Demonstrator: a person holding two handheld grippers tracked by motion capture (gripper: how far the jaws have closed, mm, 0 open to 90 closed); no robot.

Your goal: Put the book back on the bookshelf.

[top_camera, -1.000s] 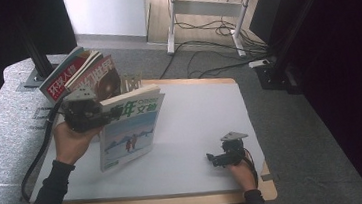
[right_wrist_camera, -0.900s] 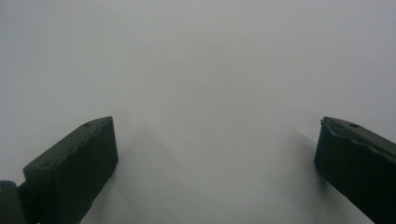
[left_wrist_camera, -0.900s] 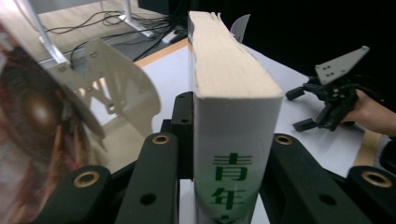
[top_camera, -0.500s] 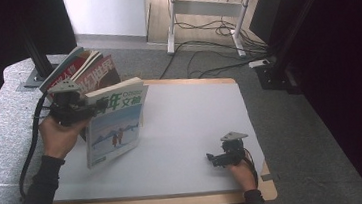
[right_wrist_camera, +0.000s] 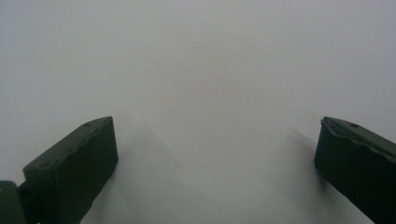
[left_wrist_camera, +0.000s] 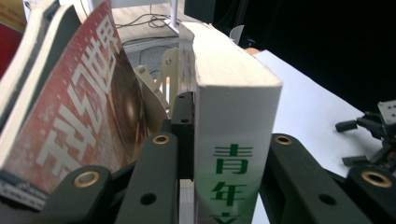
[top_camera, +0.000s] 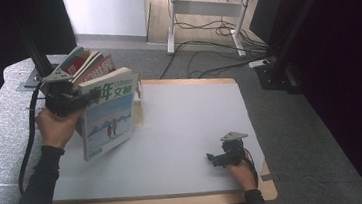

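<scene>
My left gripper (top_camera: 79,99) is shut on the spine edge of a thick book (top_camera: 108,114) with a pale blue cover and a green title. It holds the book upright, above the table's far left. In the left gripper view the jaws stand on either side of the book (left_wrist_camera: 233,88). Right beside it leans a red magazine (left_wrist_camera: 79,116). My right gripper (top_camera: 213,158) rests near the front right of the white table (top_camera: 190,116). It is open, and the right gripper (right_wrist_camera: 219,140) has bare table between its jaws.
Several magazines (top_camera: 87,66) lean together at the far left, behind the held book. A pale wooden rack divider (top_camera: 137,108) stands just right of the book; the wooden rack (left_wrist_camera: 161,70) sits between magazine and book. A desk frame (top_camera: 200,14) and cables lie beyond the table.
The left gripper has carried the book back and to the left, closer to the leaning magazines, and stood it more upright. The right gripper has stayed put.
</scene>
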